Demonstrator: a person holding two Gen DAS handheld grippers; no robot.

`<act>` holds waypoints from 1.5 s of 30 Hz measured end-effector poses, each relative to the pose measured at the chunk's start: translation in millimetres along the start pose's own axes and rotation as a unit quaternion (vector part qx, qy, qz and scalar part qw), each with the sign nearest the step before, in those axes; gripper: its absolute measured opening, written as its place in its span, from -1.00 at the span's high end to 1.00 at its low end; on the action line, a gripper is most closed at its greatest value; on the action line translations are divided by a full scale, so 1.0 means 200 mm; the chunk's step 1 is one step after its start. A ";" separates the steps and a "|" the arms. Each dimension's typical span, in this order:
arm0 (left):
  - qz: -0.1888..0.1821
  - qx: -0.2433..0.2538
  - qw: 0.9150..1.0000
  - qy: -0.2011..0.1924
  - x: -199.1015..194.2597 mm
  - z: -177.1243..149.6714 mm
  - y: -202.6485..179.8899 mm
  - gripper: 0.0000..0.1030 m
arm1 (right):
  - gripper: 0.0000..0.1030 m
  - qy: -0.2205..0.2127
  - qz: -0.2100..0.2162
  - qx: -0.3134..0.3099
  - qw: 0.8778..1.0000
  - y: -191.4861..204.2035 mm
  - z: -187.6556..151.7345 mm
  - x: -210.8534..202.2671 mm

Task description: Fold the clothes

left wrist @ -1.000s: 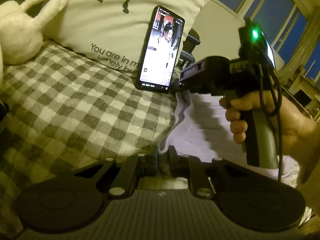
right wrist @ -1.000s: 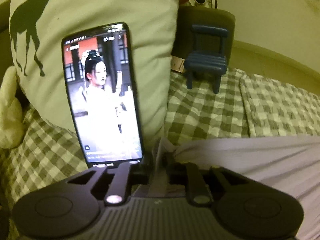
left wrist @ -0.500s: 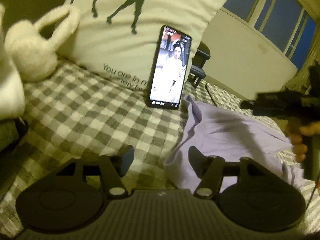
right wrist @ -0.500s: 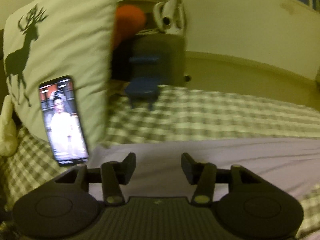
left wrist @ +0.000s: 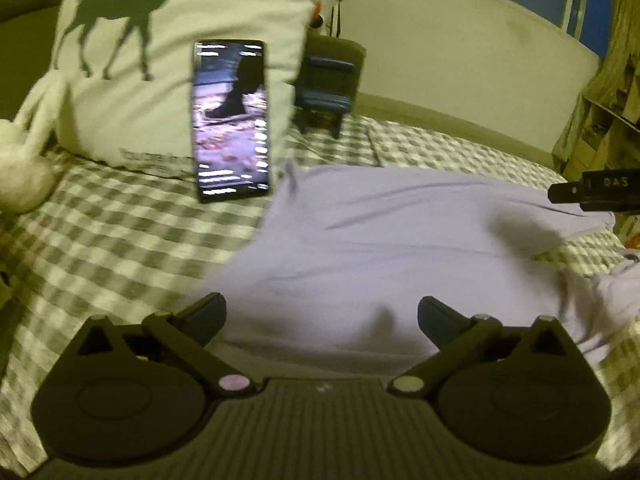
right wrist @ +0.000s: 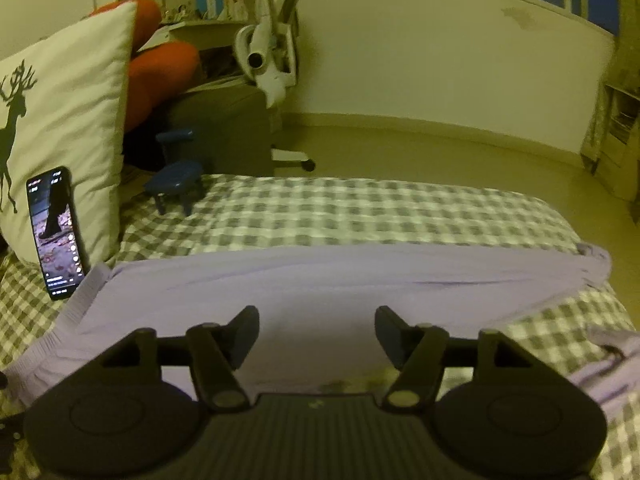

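A pale lilac garment (left wrist: 400, 240) lies spread flat across the grey checked bed cover (left wrist: 100, 248); it also shows in the right wrist view (right wrist: 320, 280), with a ribbed hem at its left end. My left gripper (left wrist: 322, 314) is open and empty, just above the garment's near edge. My right gripper (right wrist: 316, 330) is open and empty over the garment's middle. The right gripper's tip (left wrist: 592, 192) shows at the right edge of the left wrist view.
A lit phone (left wrist: 230, 120) leans on a deer-print pillow (left wrist: 160, 40) at the back left. A white plush toy (left wrist: 24, 160) lies left. A small blue toy chair (right wrist: 176, 176) stands on the bed. An office chair (right wrist: 276, 60) and floor lie beyond.
Both grippers let go of the garment's left end, opened wide and pulled back to the right. The garment now lies spread flat. The phone's picture changed.
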State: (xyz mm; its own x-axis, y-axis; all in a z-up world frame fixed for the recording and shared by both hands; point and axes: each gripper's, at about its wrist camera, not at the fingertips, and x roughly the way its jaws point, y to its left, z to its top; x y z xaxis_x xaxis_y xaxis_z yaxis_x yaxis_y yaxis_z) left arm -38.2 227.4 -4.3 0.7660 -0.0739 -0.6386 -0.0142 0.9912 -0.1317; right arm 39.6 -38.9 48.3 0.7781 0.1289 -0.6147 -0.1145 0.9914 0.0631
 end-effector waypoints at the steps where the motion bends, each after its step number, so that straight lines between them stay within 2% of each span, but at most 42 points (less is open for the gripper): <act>1: 0.001 0.003 1.000 0.005 0.01 0.00 -0.04 -1.00 | -0.34 -0.003 0.000 0.004 1.000 -0.03 -0.01 -0.02; 5: 0.009 0.020 0.999 0.024 0.03 0.03 -0.23 -1.00 | -0.54 -0.024 -0.007 0.007 1.000 -0.14 -0.06 -0.11; 9: 0.025 0.034 0.999 0.027 0.05 0.06 -0.42 -1.00 | -0.62 -0.042 -0.015 0.013 0.999 -0.27 -0.11 -0.16; 15: 0.053 0.060 0.997 0.017 0.16 0.11 -0.71 -1.00 | -0.64 -0.050 -0.017 0.036 0.998 -0.43 -0.15 -0.17; 20: 0.088 0.065 0.994 -0.013 0.24 0.15 -0.88 -1.00 | -0.68 -0.064 -0.022 0.043 0.997 -0.53 -0.16 -0.18; 22: 0.104 0.060 0.993 -0.023 0.28 0.15 -0.92 -1.00 | -0.68 -0.061 -0.021 0.043 0.997 -0.56 -0.17 -0.17; 25: 0.105 0.038 0.993 -0.023 0.33 0.16 -0.93 -1.00 | -0.68 -0.055 -0.018 0.040 0.998 -0.58 -0.19 -0.16; 31: 0.089 0.005 0.996 -0.020 0.43 0.13 -0.91 -1.00 | -0.68 -0.044 -0.018 0.030 0.998 -0.61 -0.22 -0.15; 38: 0.088 0.028 0.995 -0.036 0.47 0.10 -0.94 -1.00 | -0.69 -0.031 -0.023 0.022 0.999 -0.64 -0.26 -0.12; 45: 0.061 0.029 0.997 -0.046 0.46 0.06 -0.95 -1.00 | -0.69 -0.021 -0.027 0.016 0.999 -0.63 -0.28 -0.10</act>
State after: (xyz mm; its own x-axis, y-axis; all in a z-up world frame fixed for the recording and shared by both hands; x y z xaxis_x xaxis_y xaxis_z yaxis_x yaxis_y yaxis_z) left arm 43.6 34.0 -28.8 0.8165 0.0561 -0.5746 -0.0762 0.9970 -0.0110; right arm 4.6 -168.0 8.8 0.8075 0.0746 -0.5852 -0.0518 0.9971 0.0557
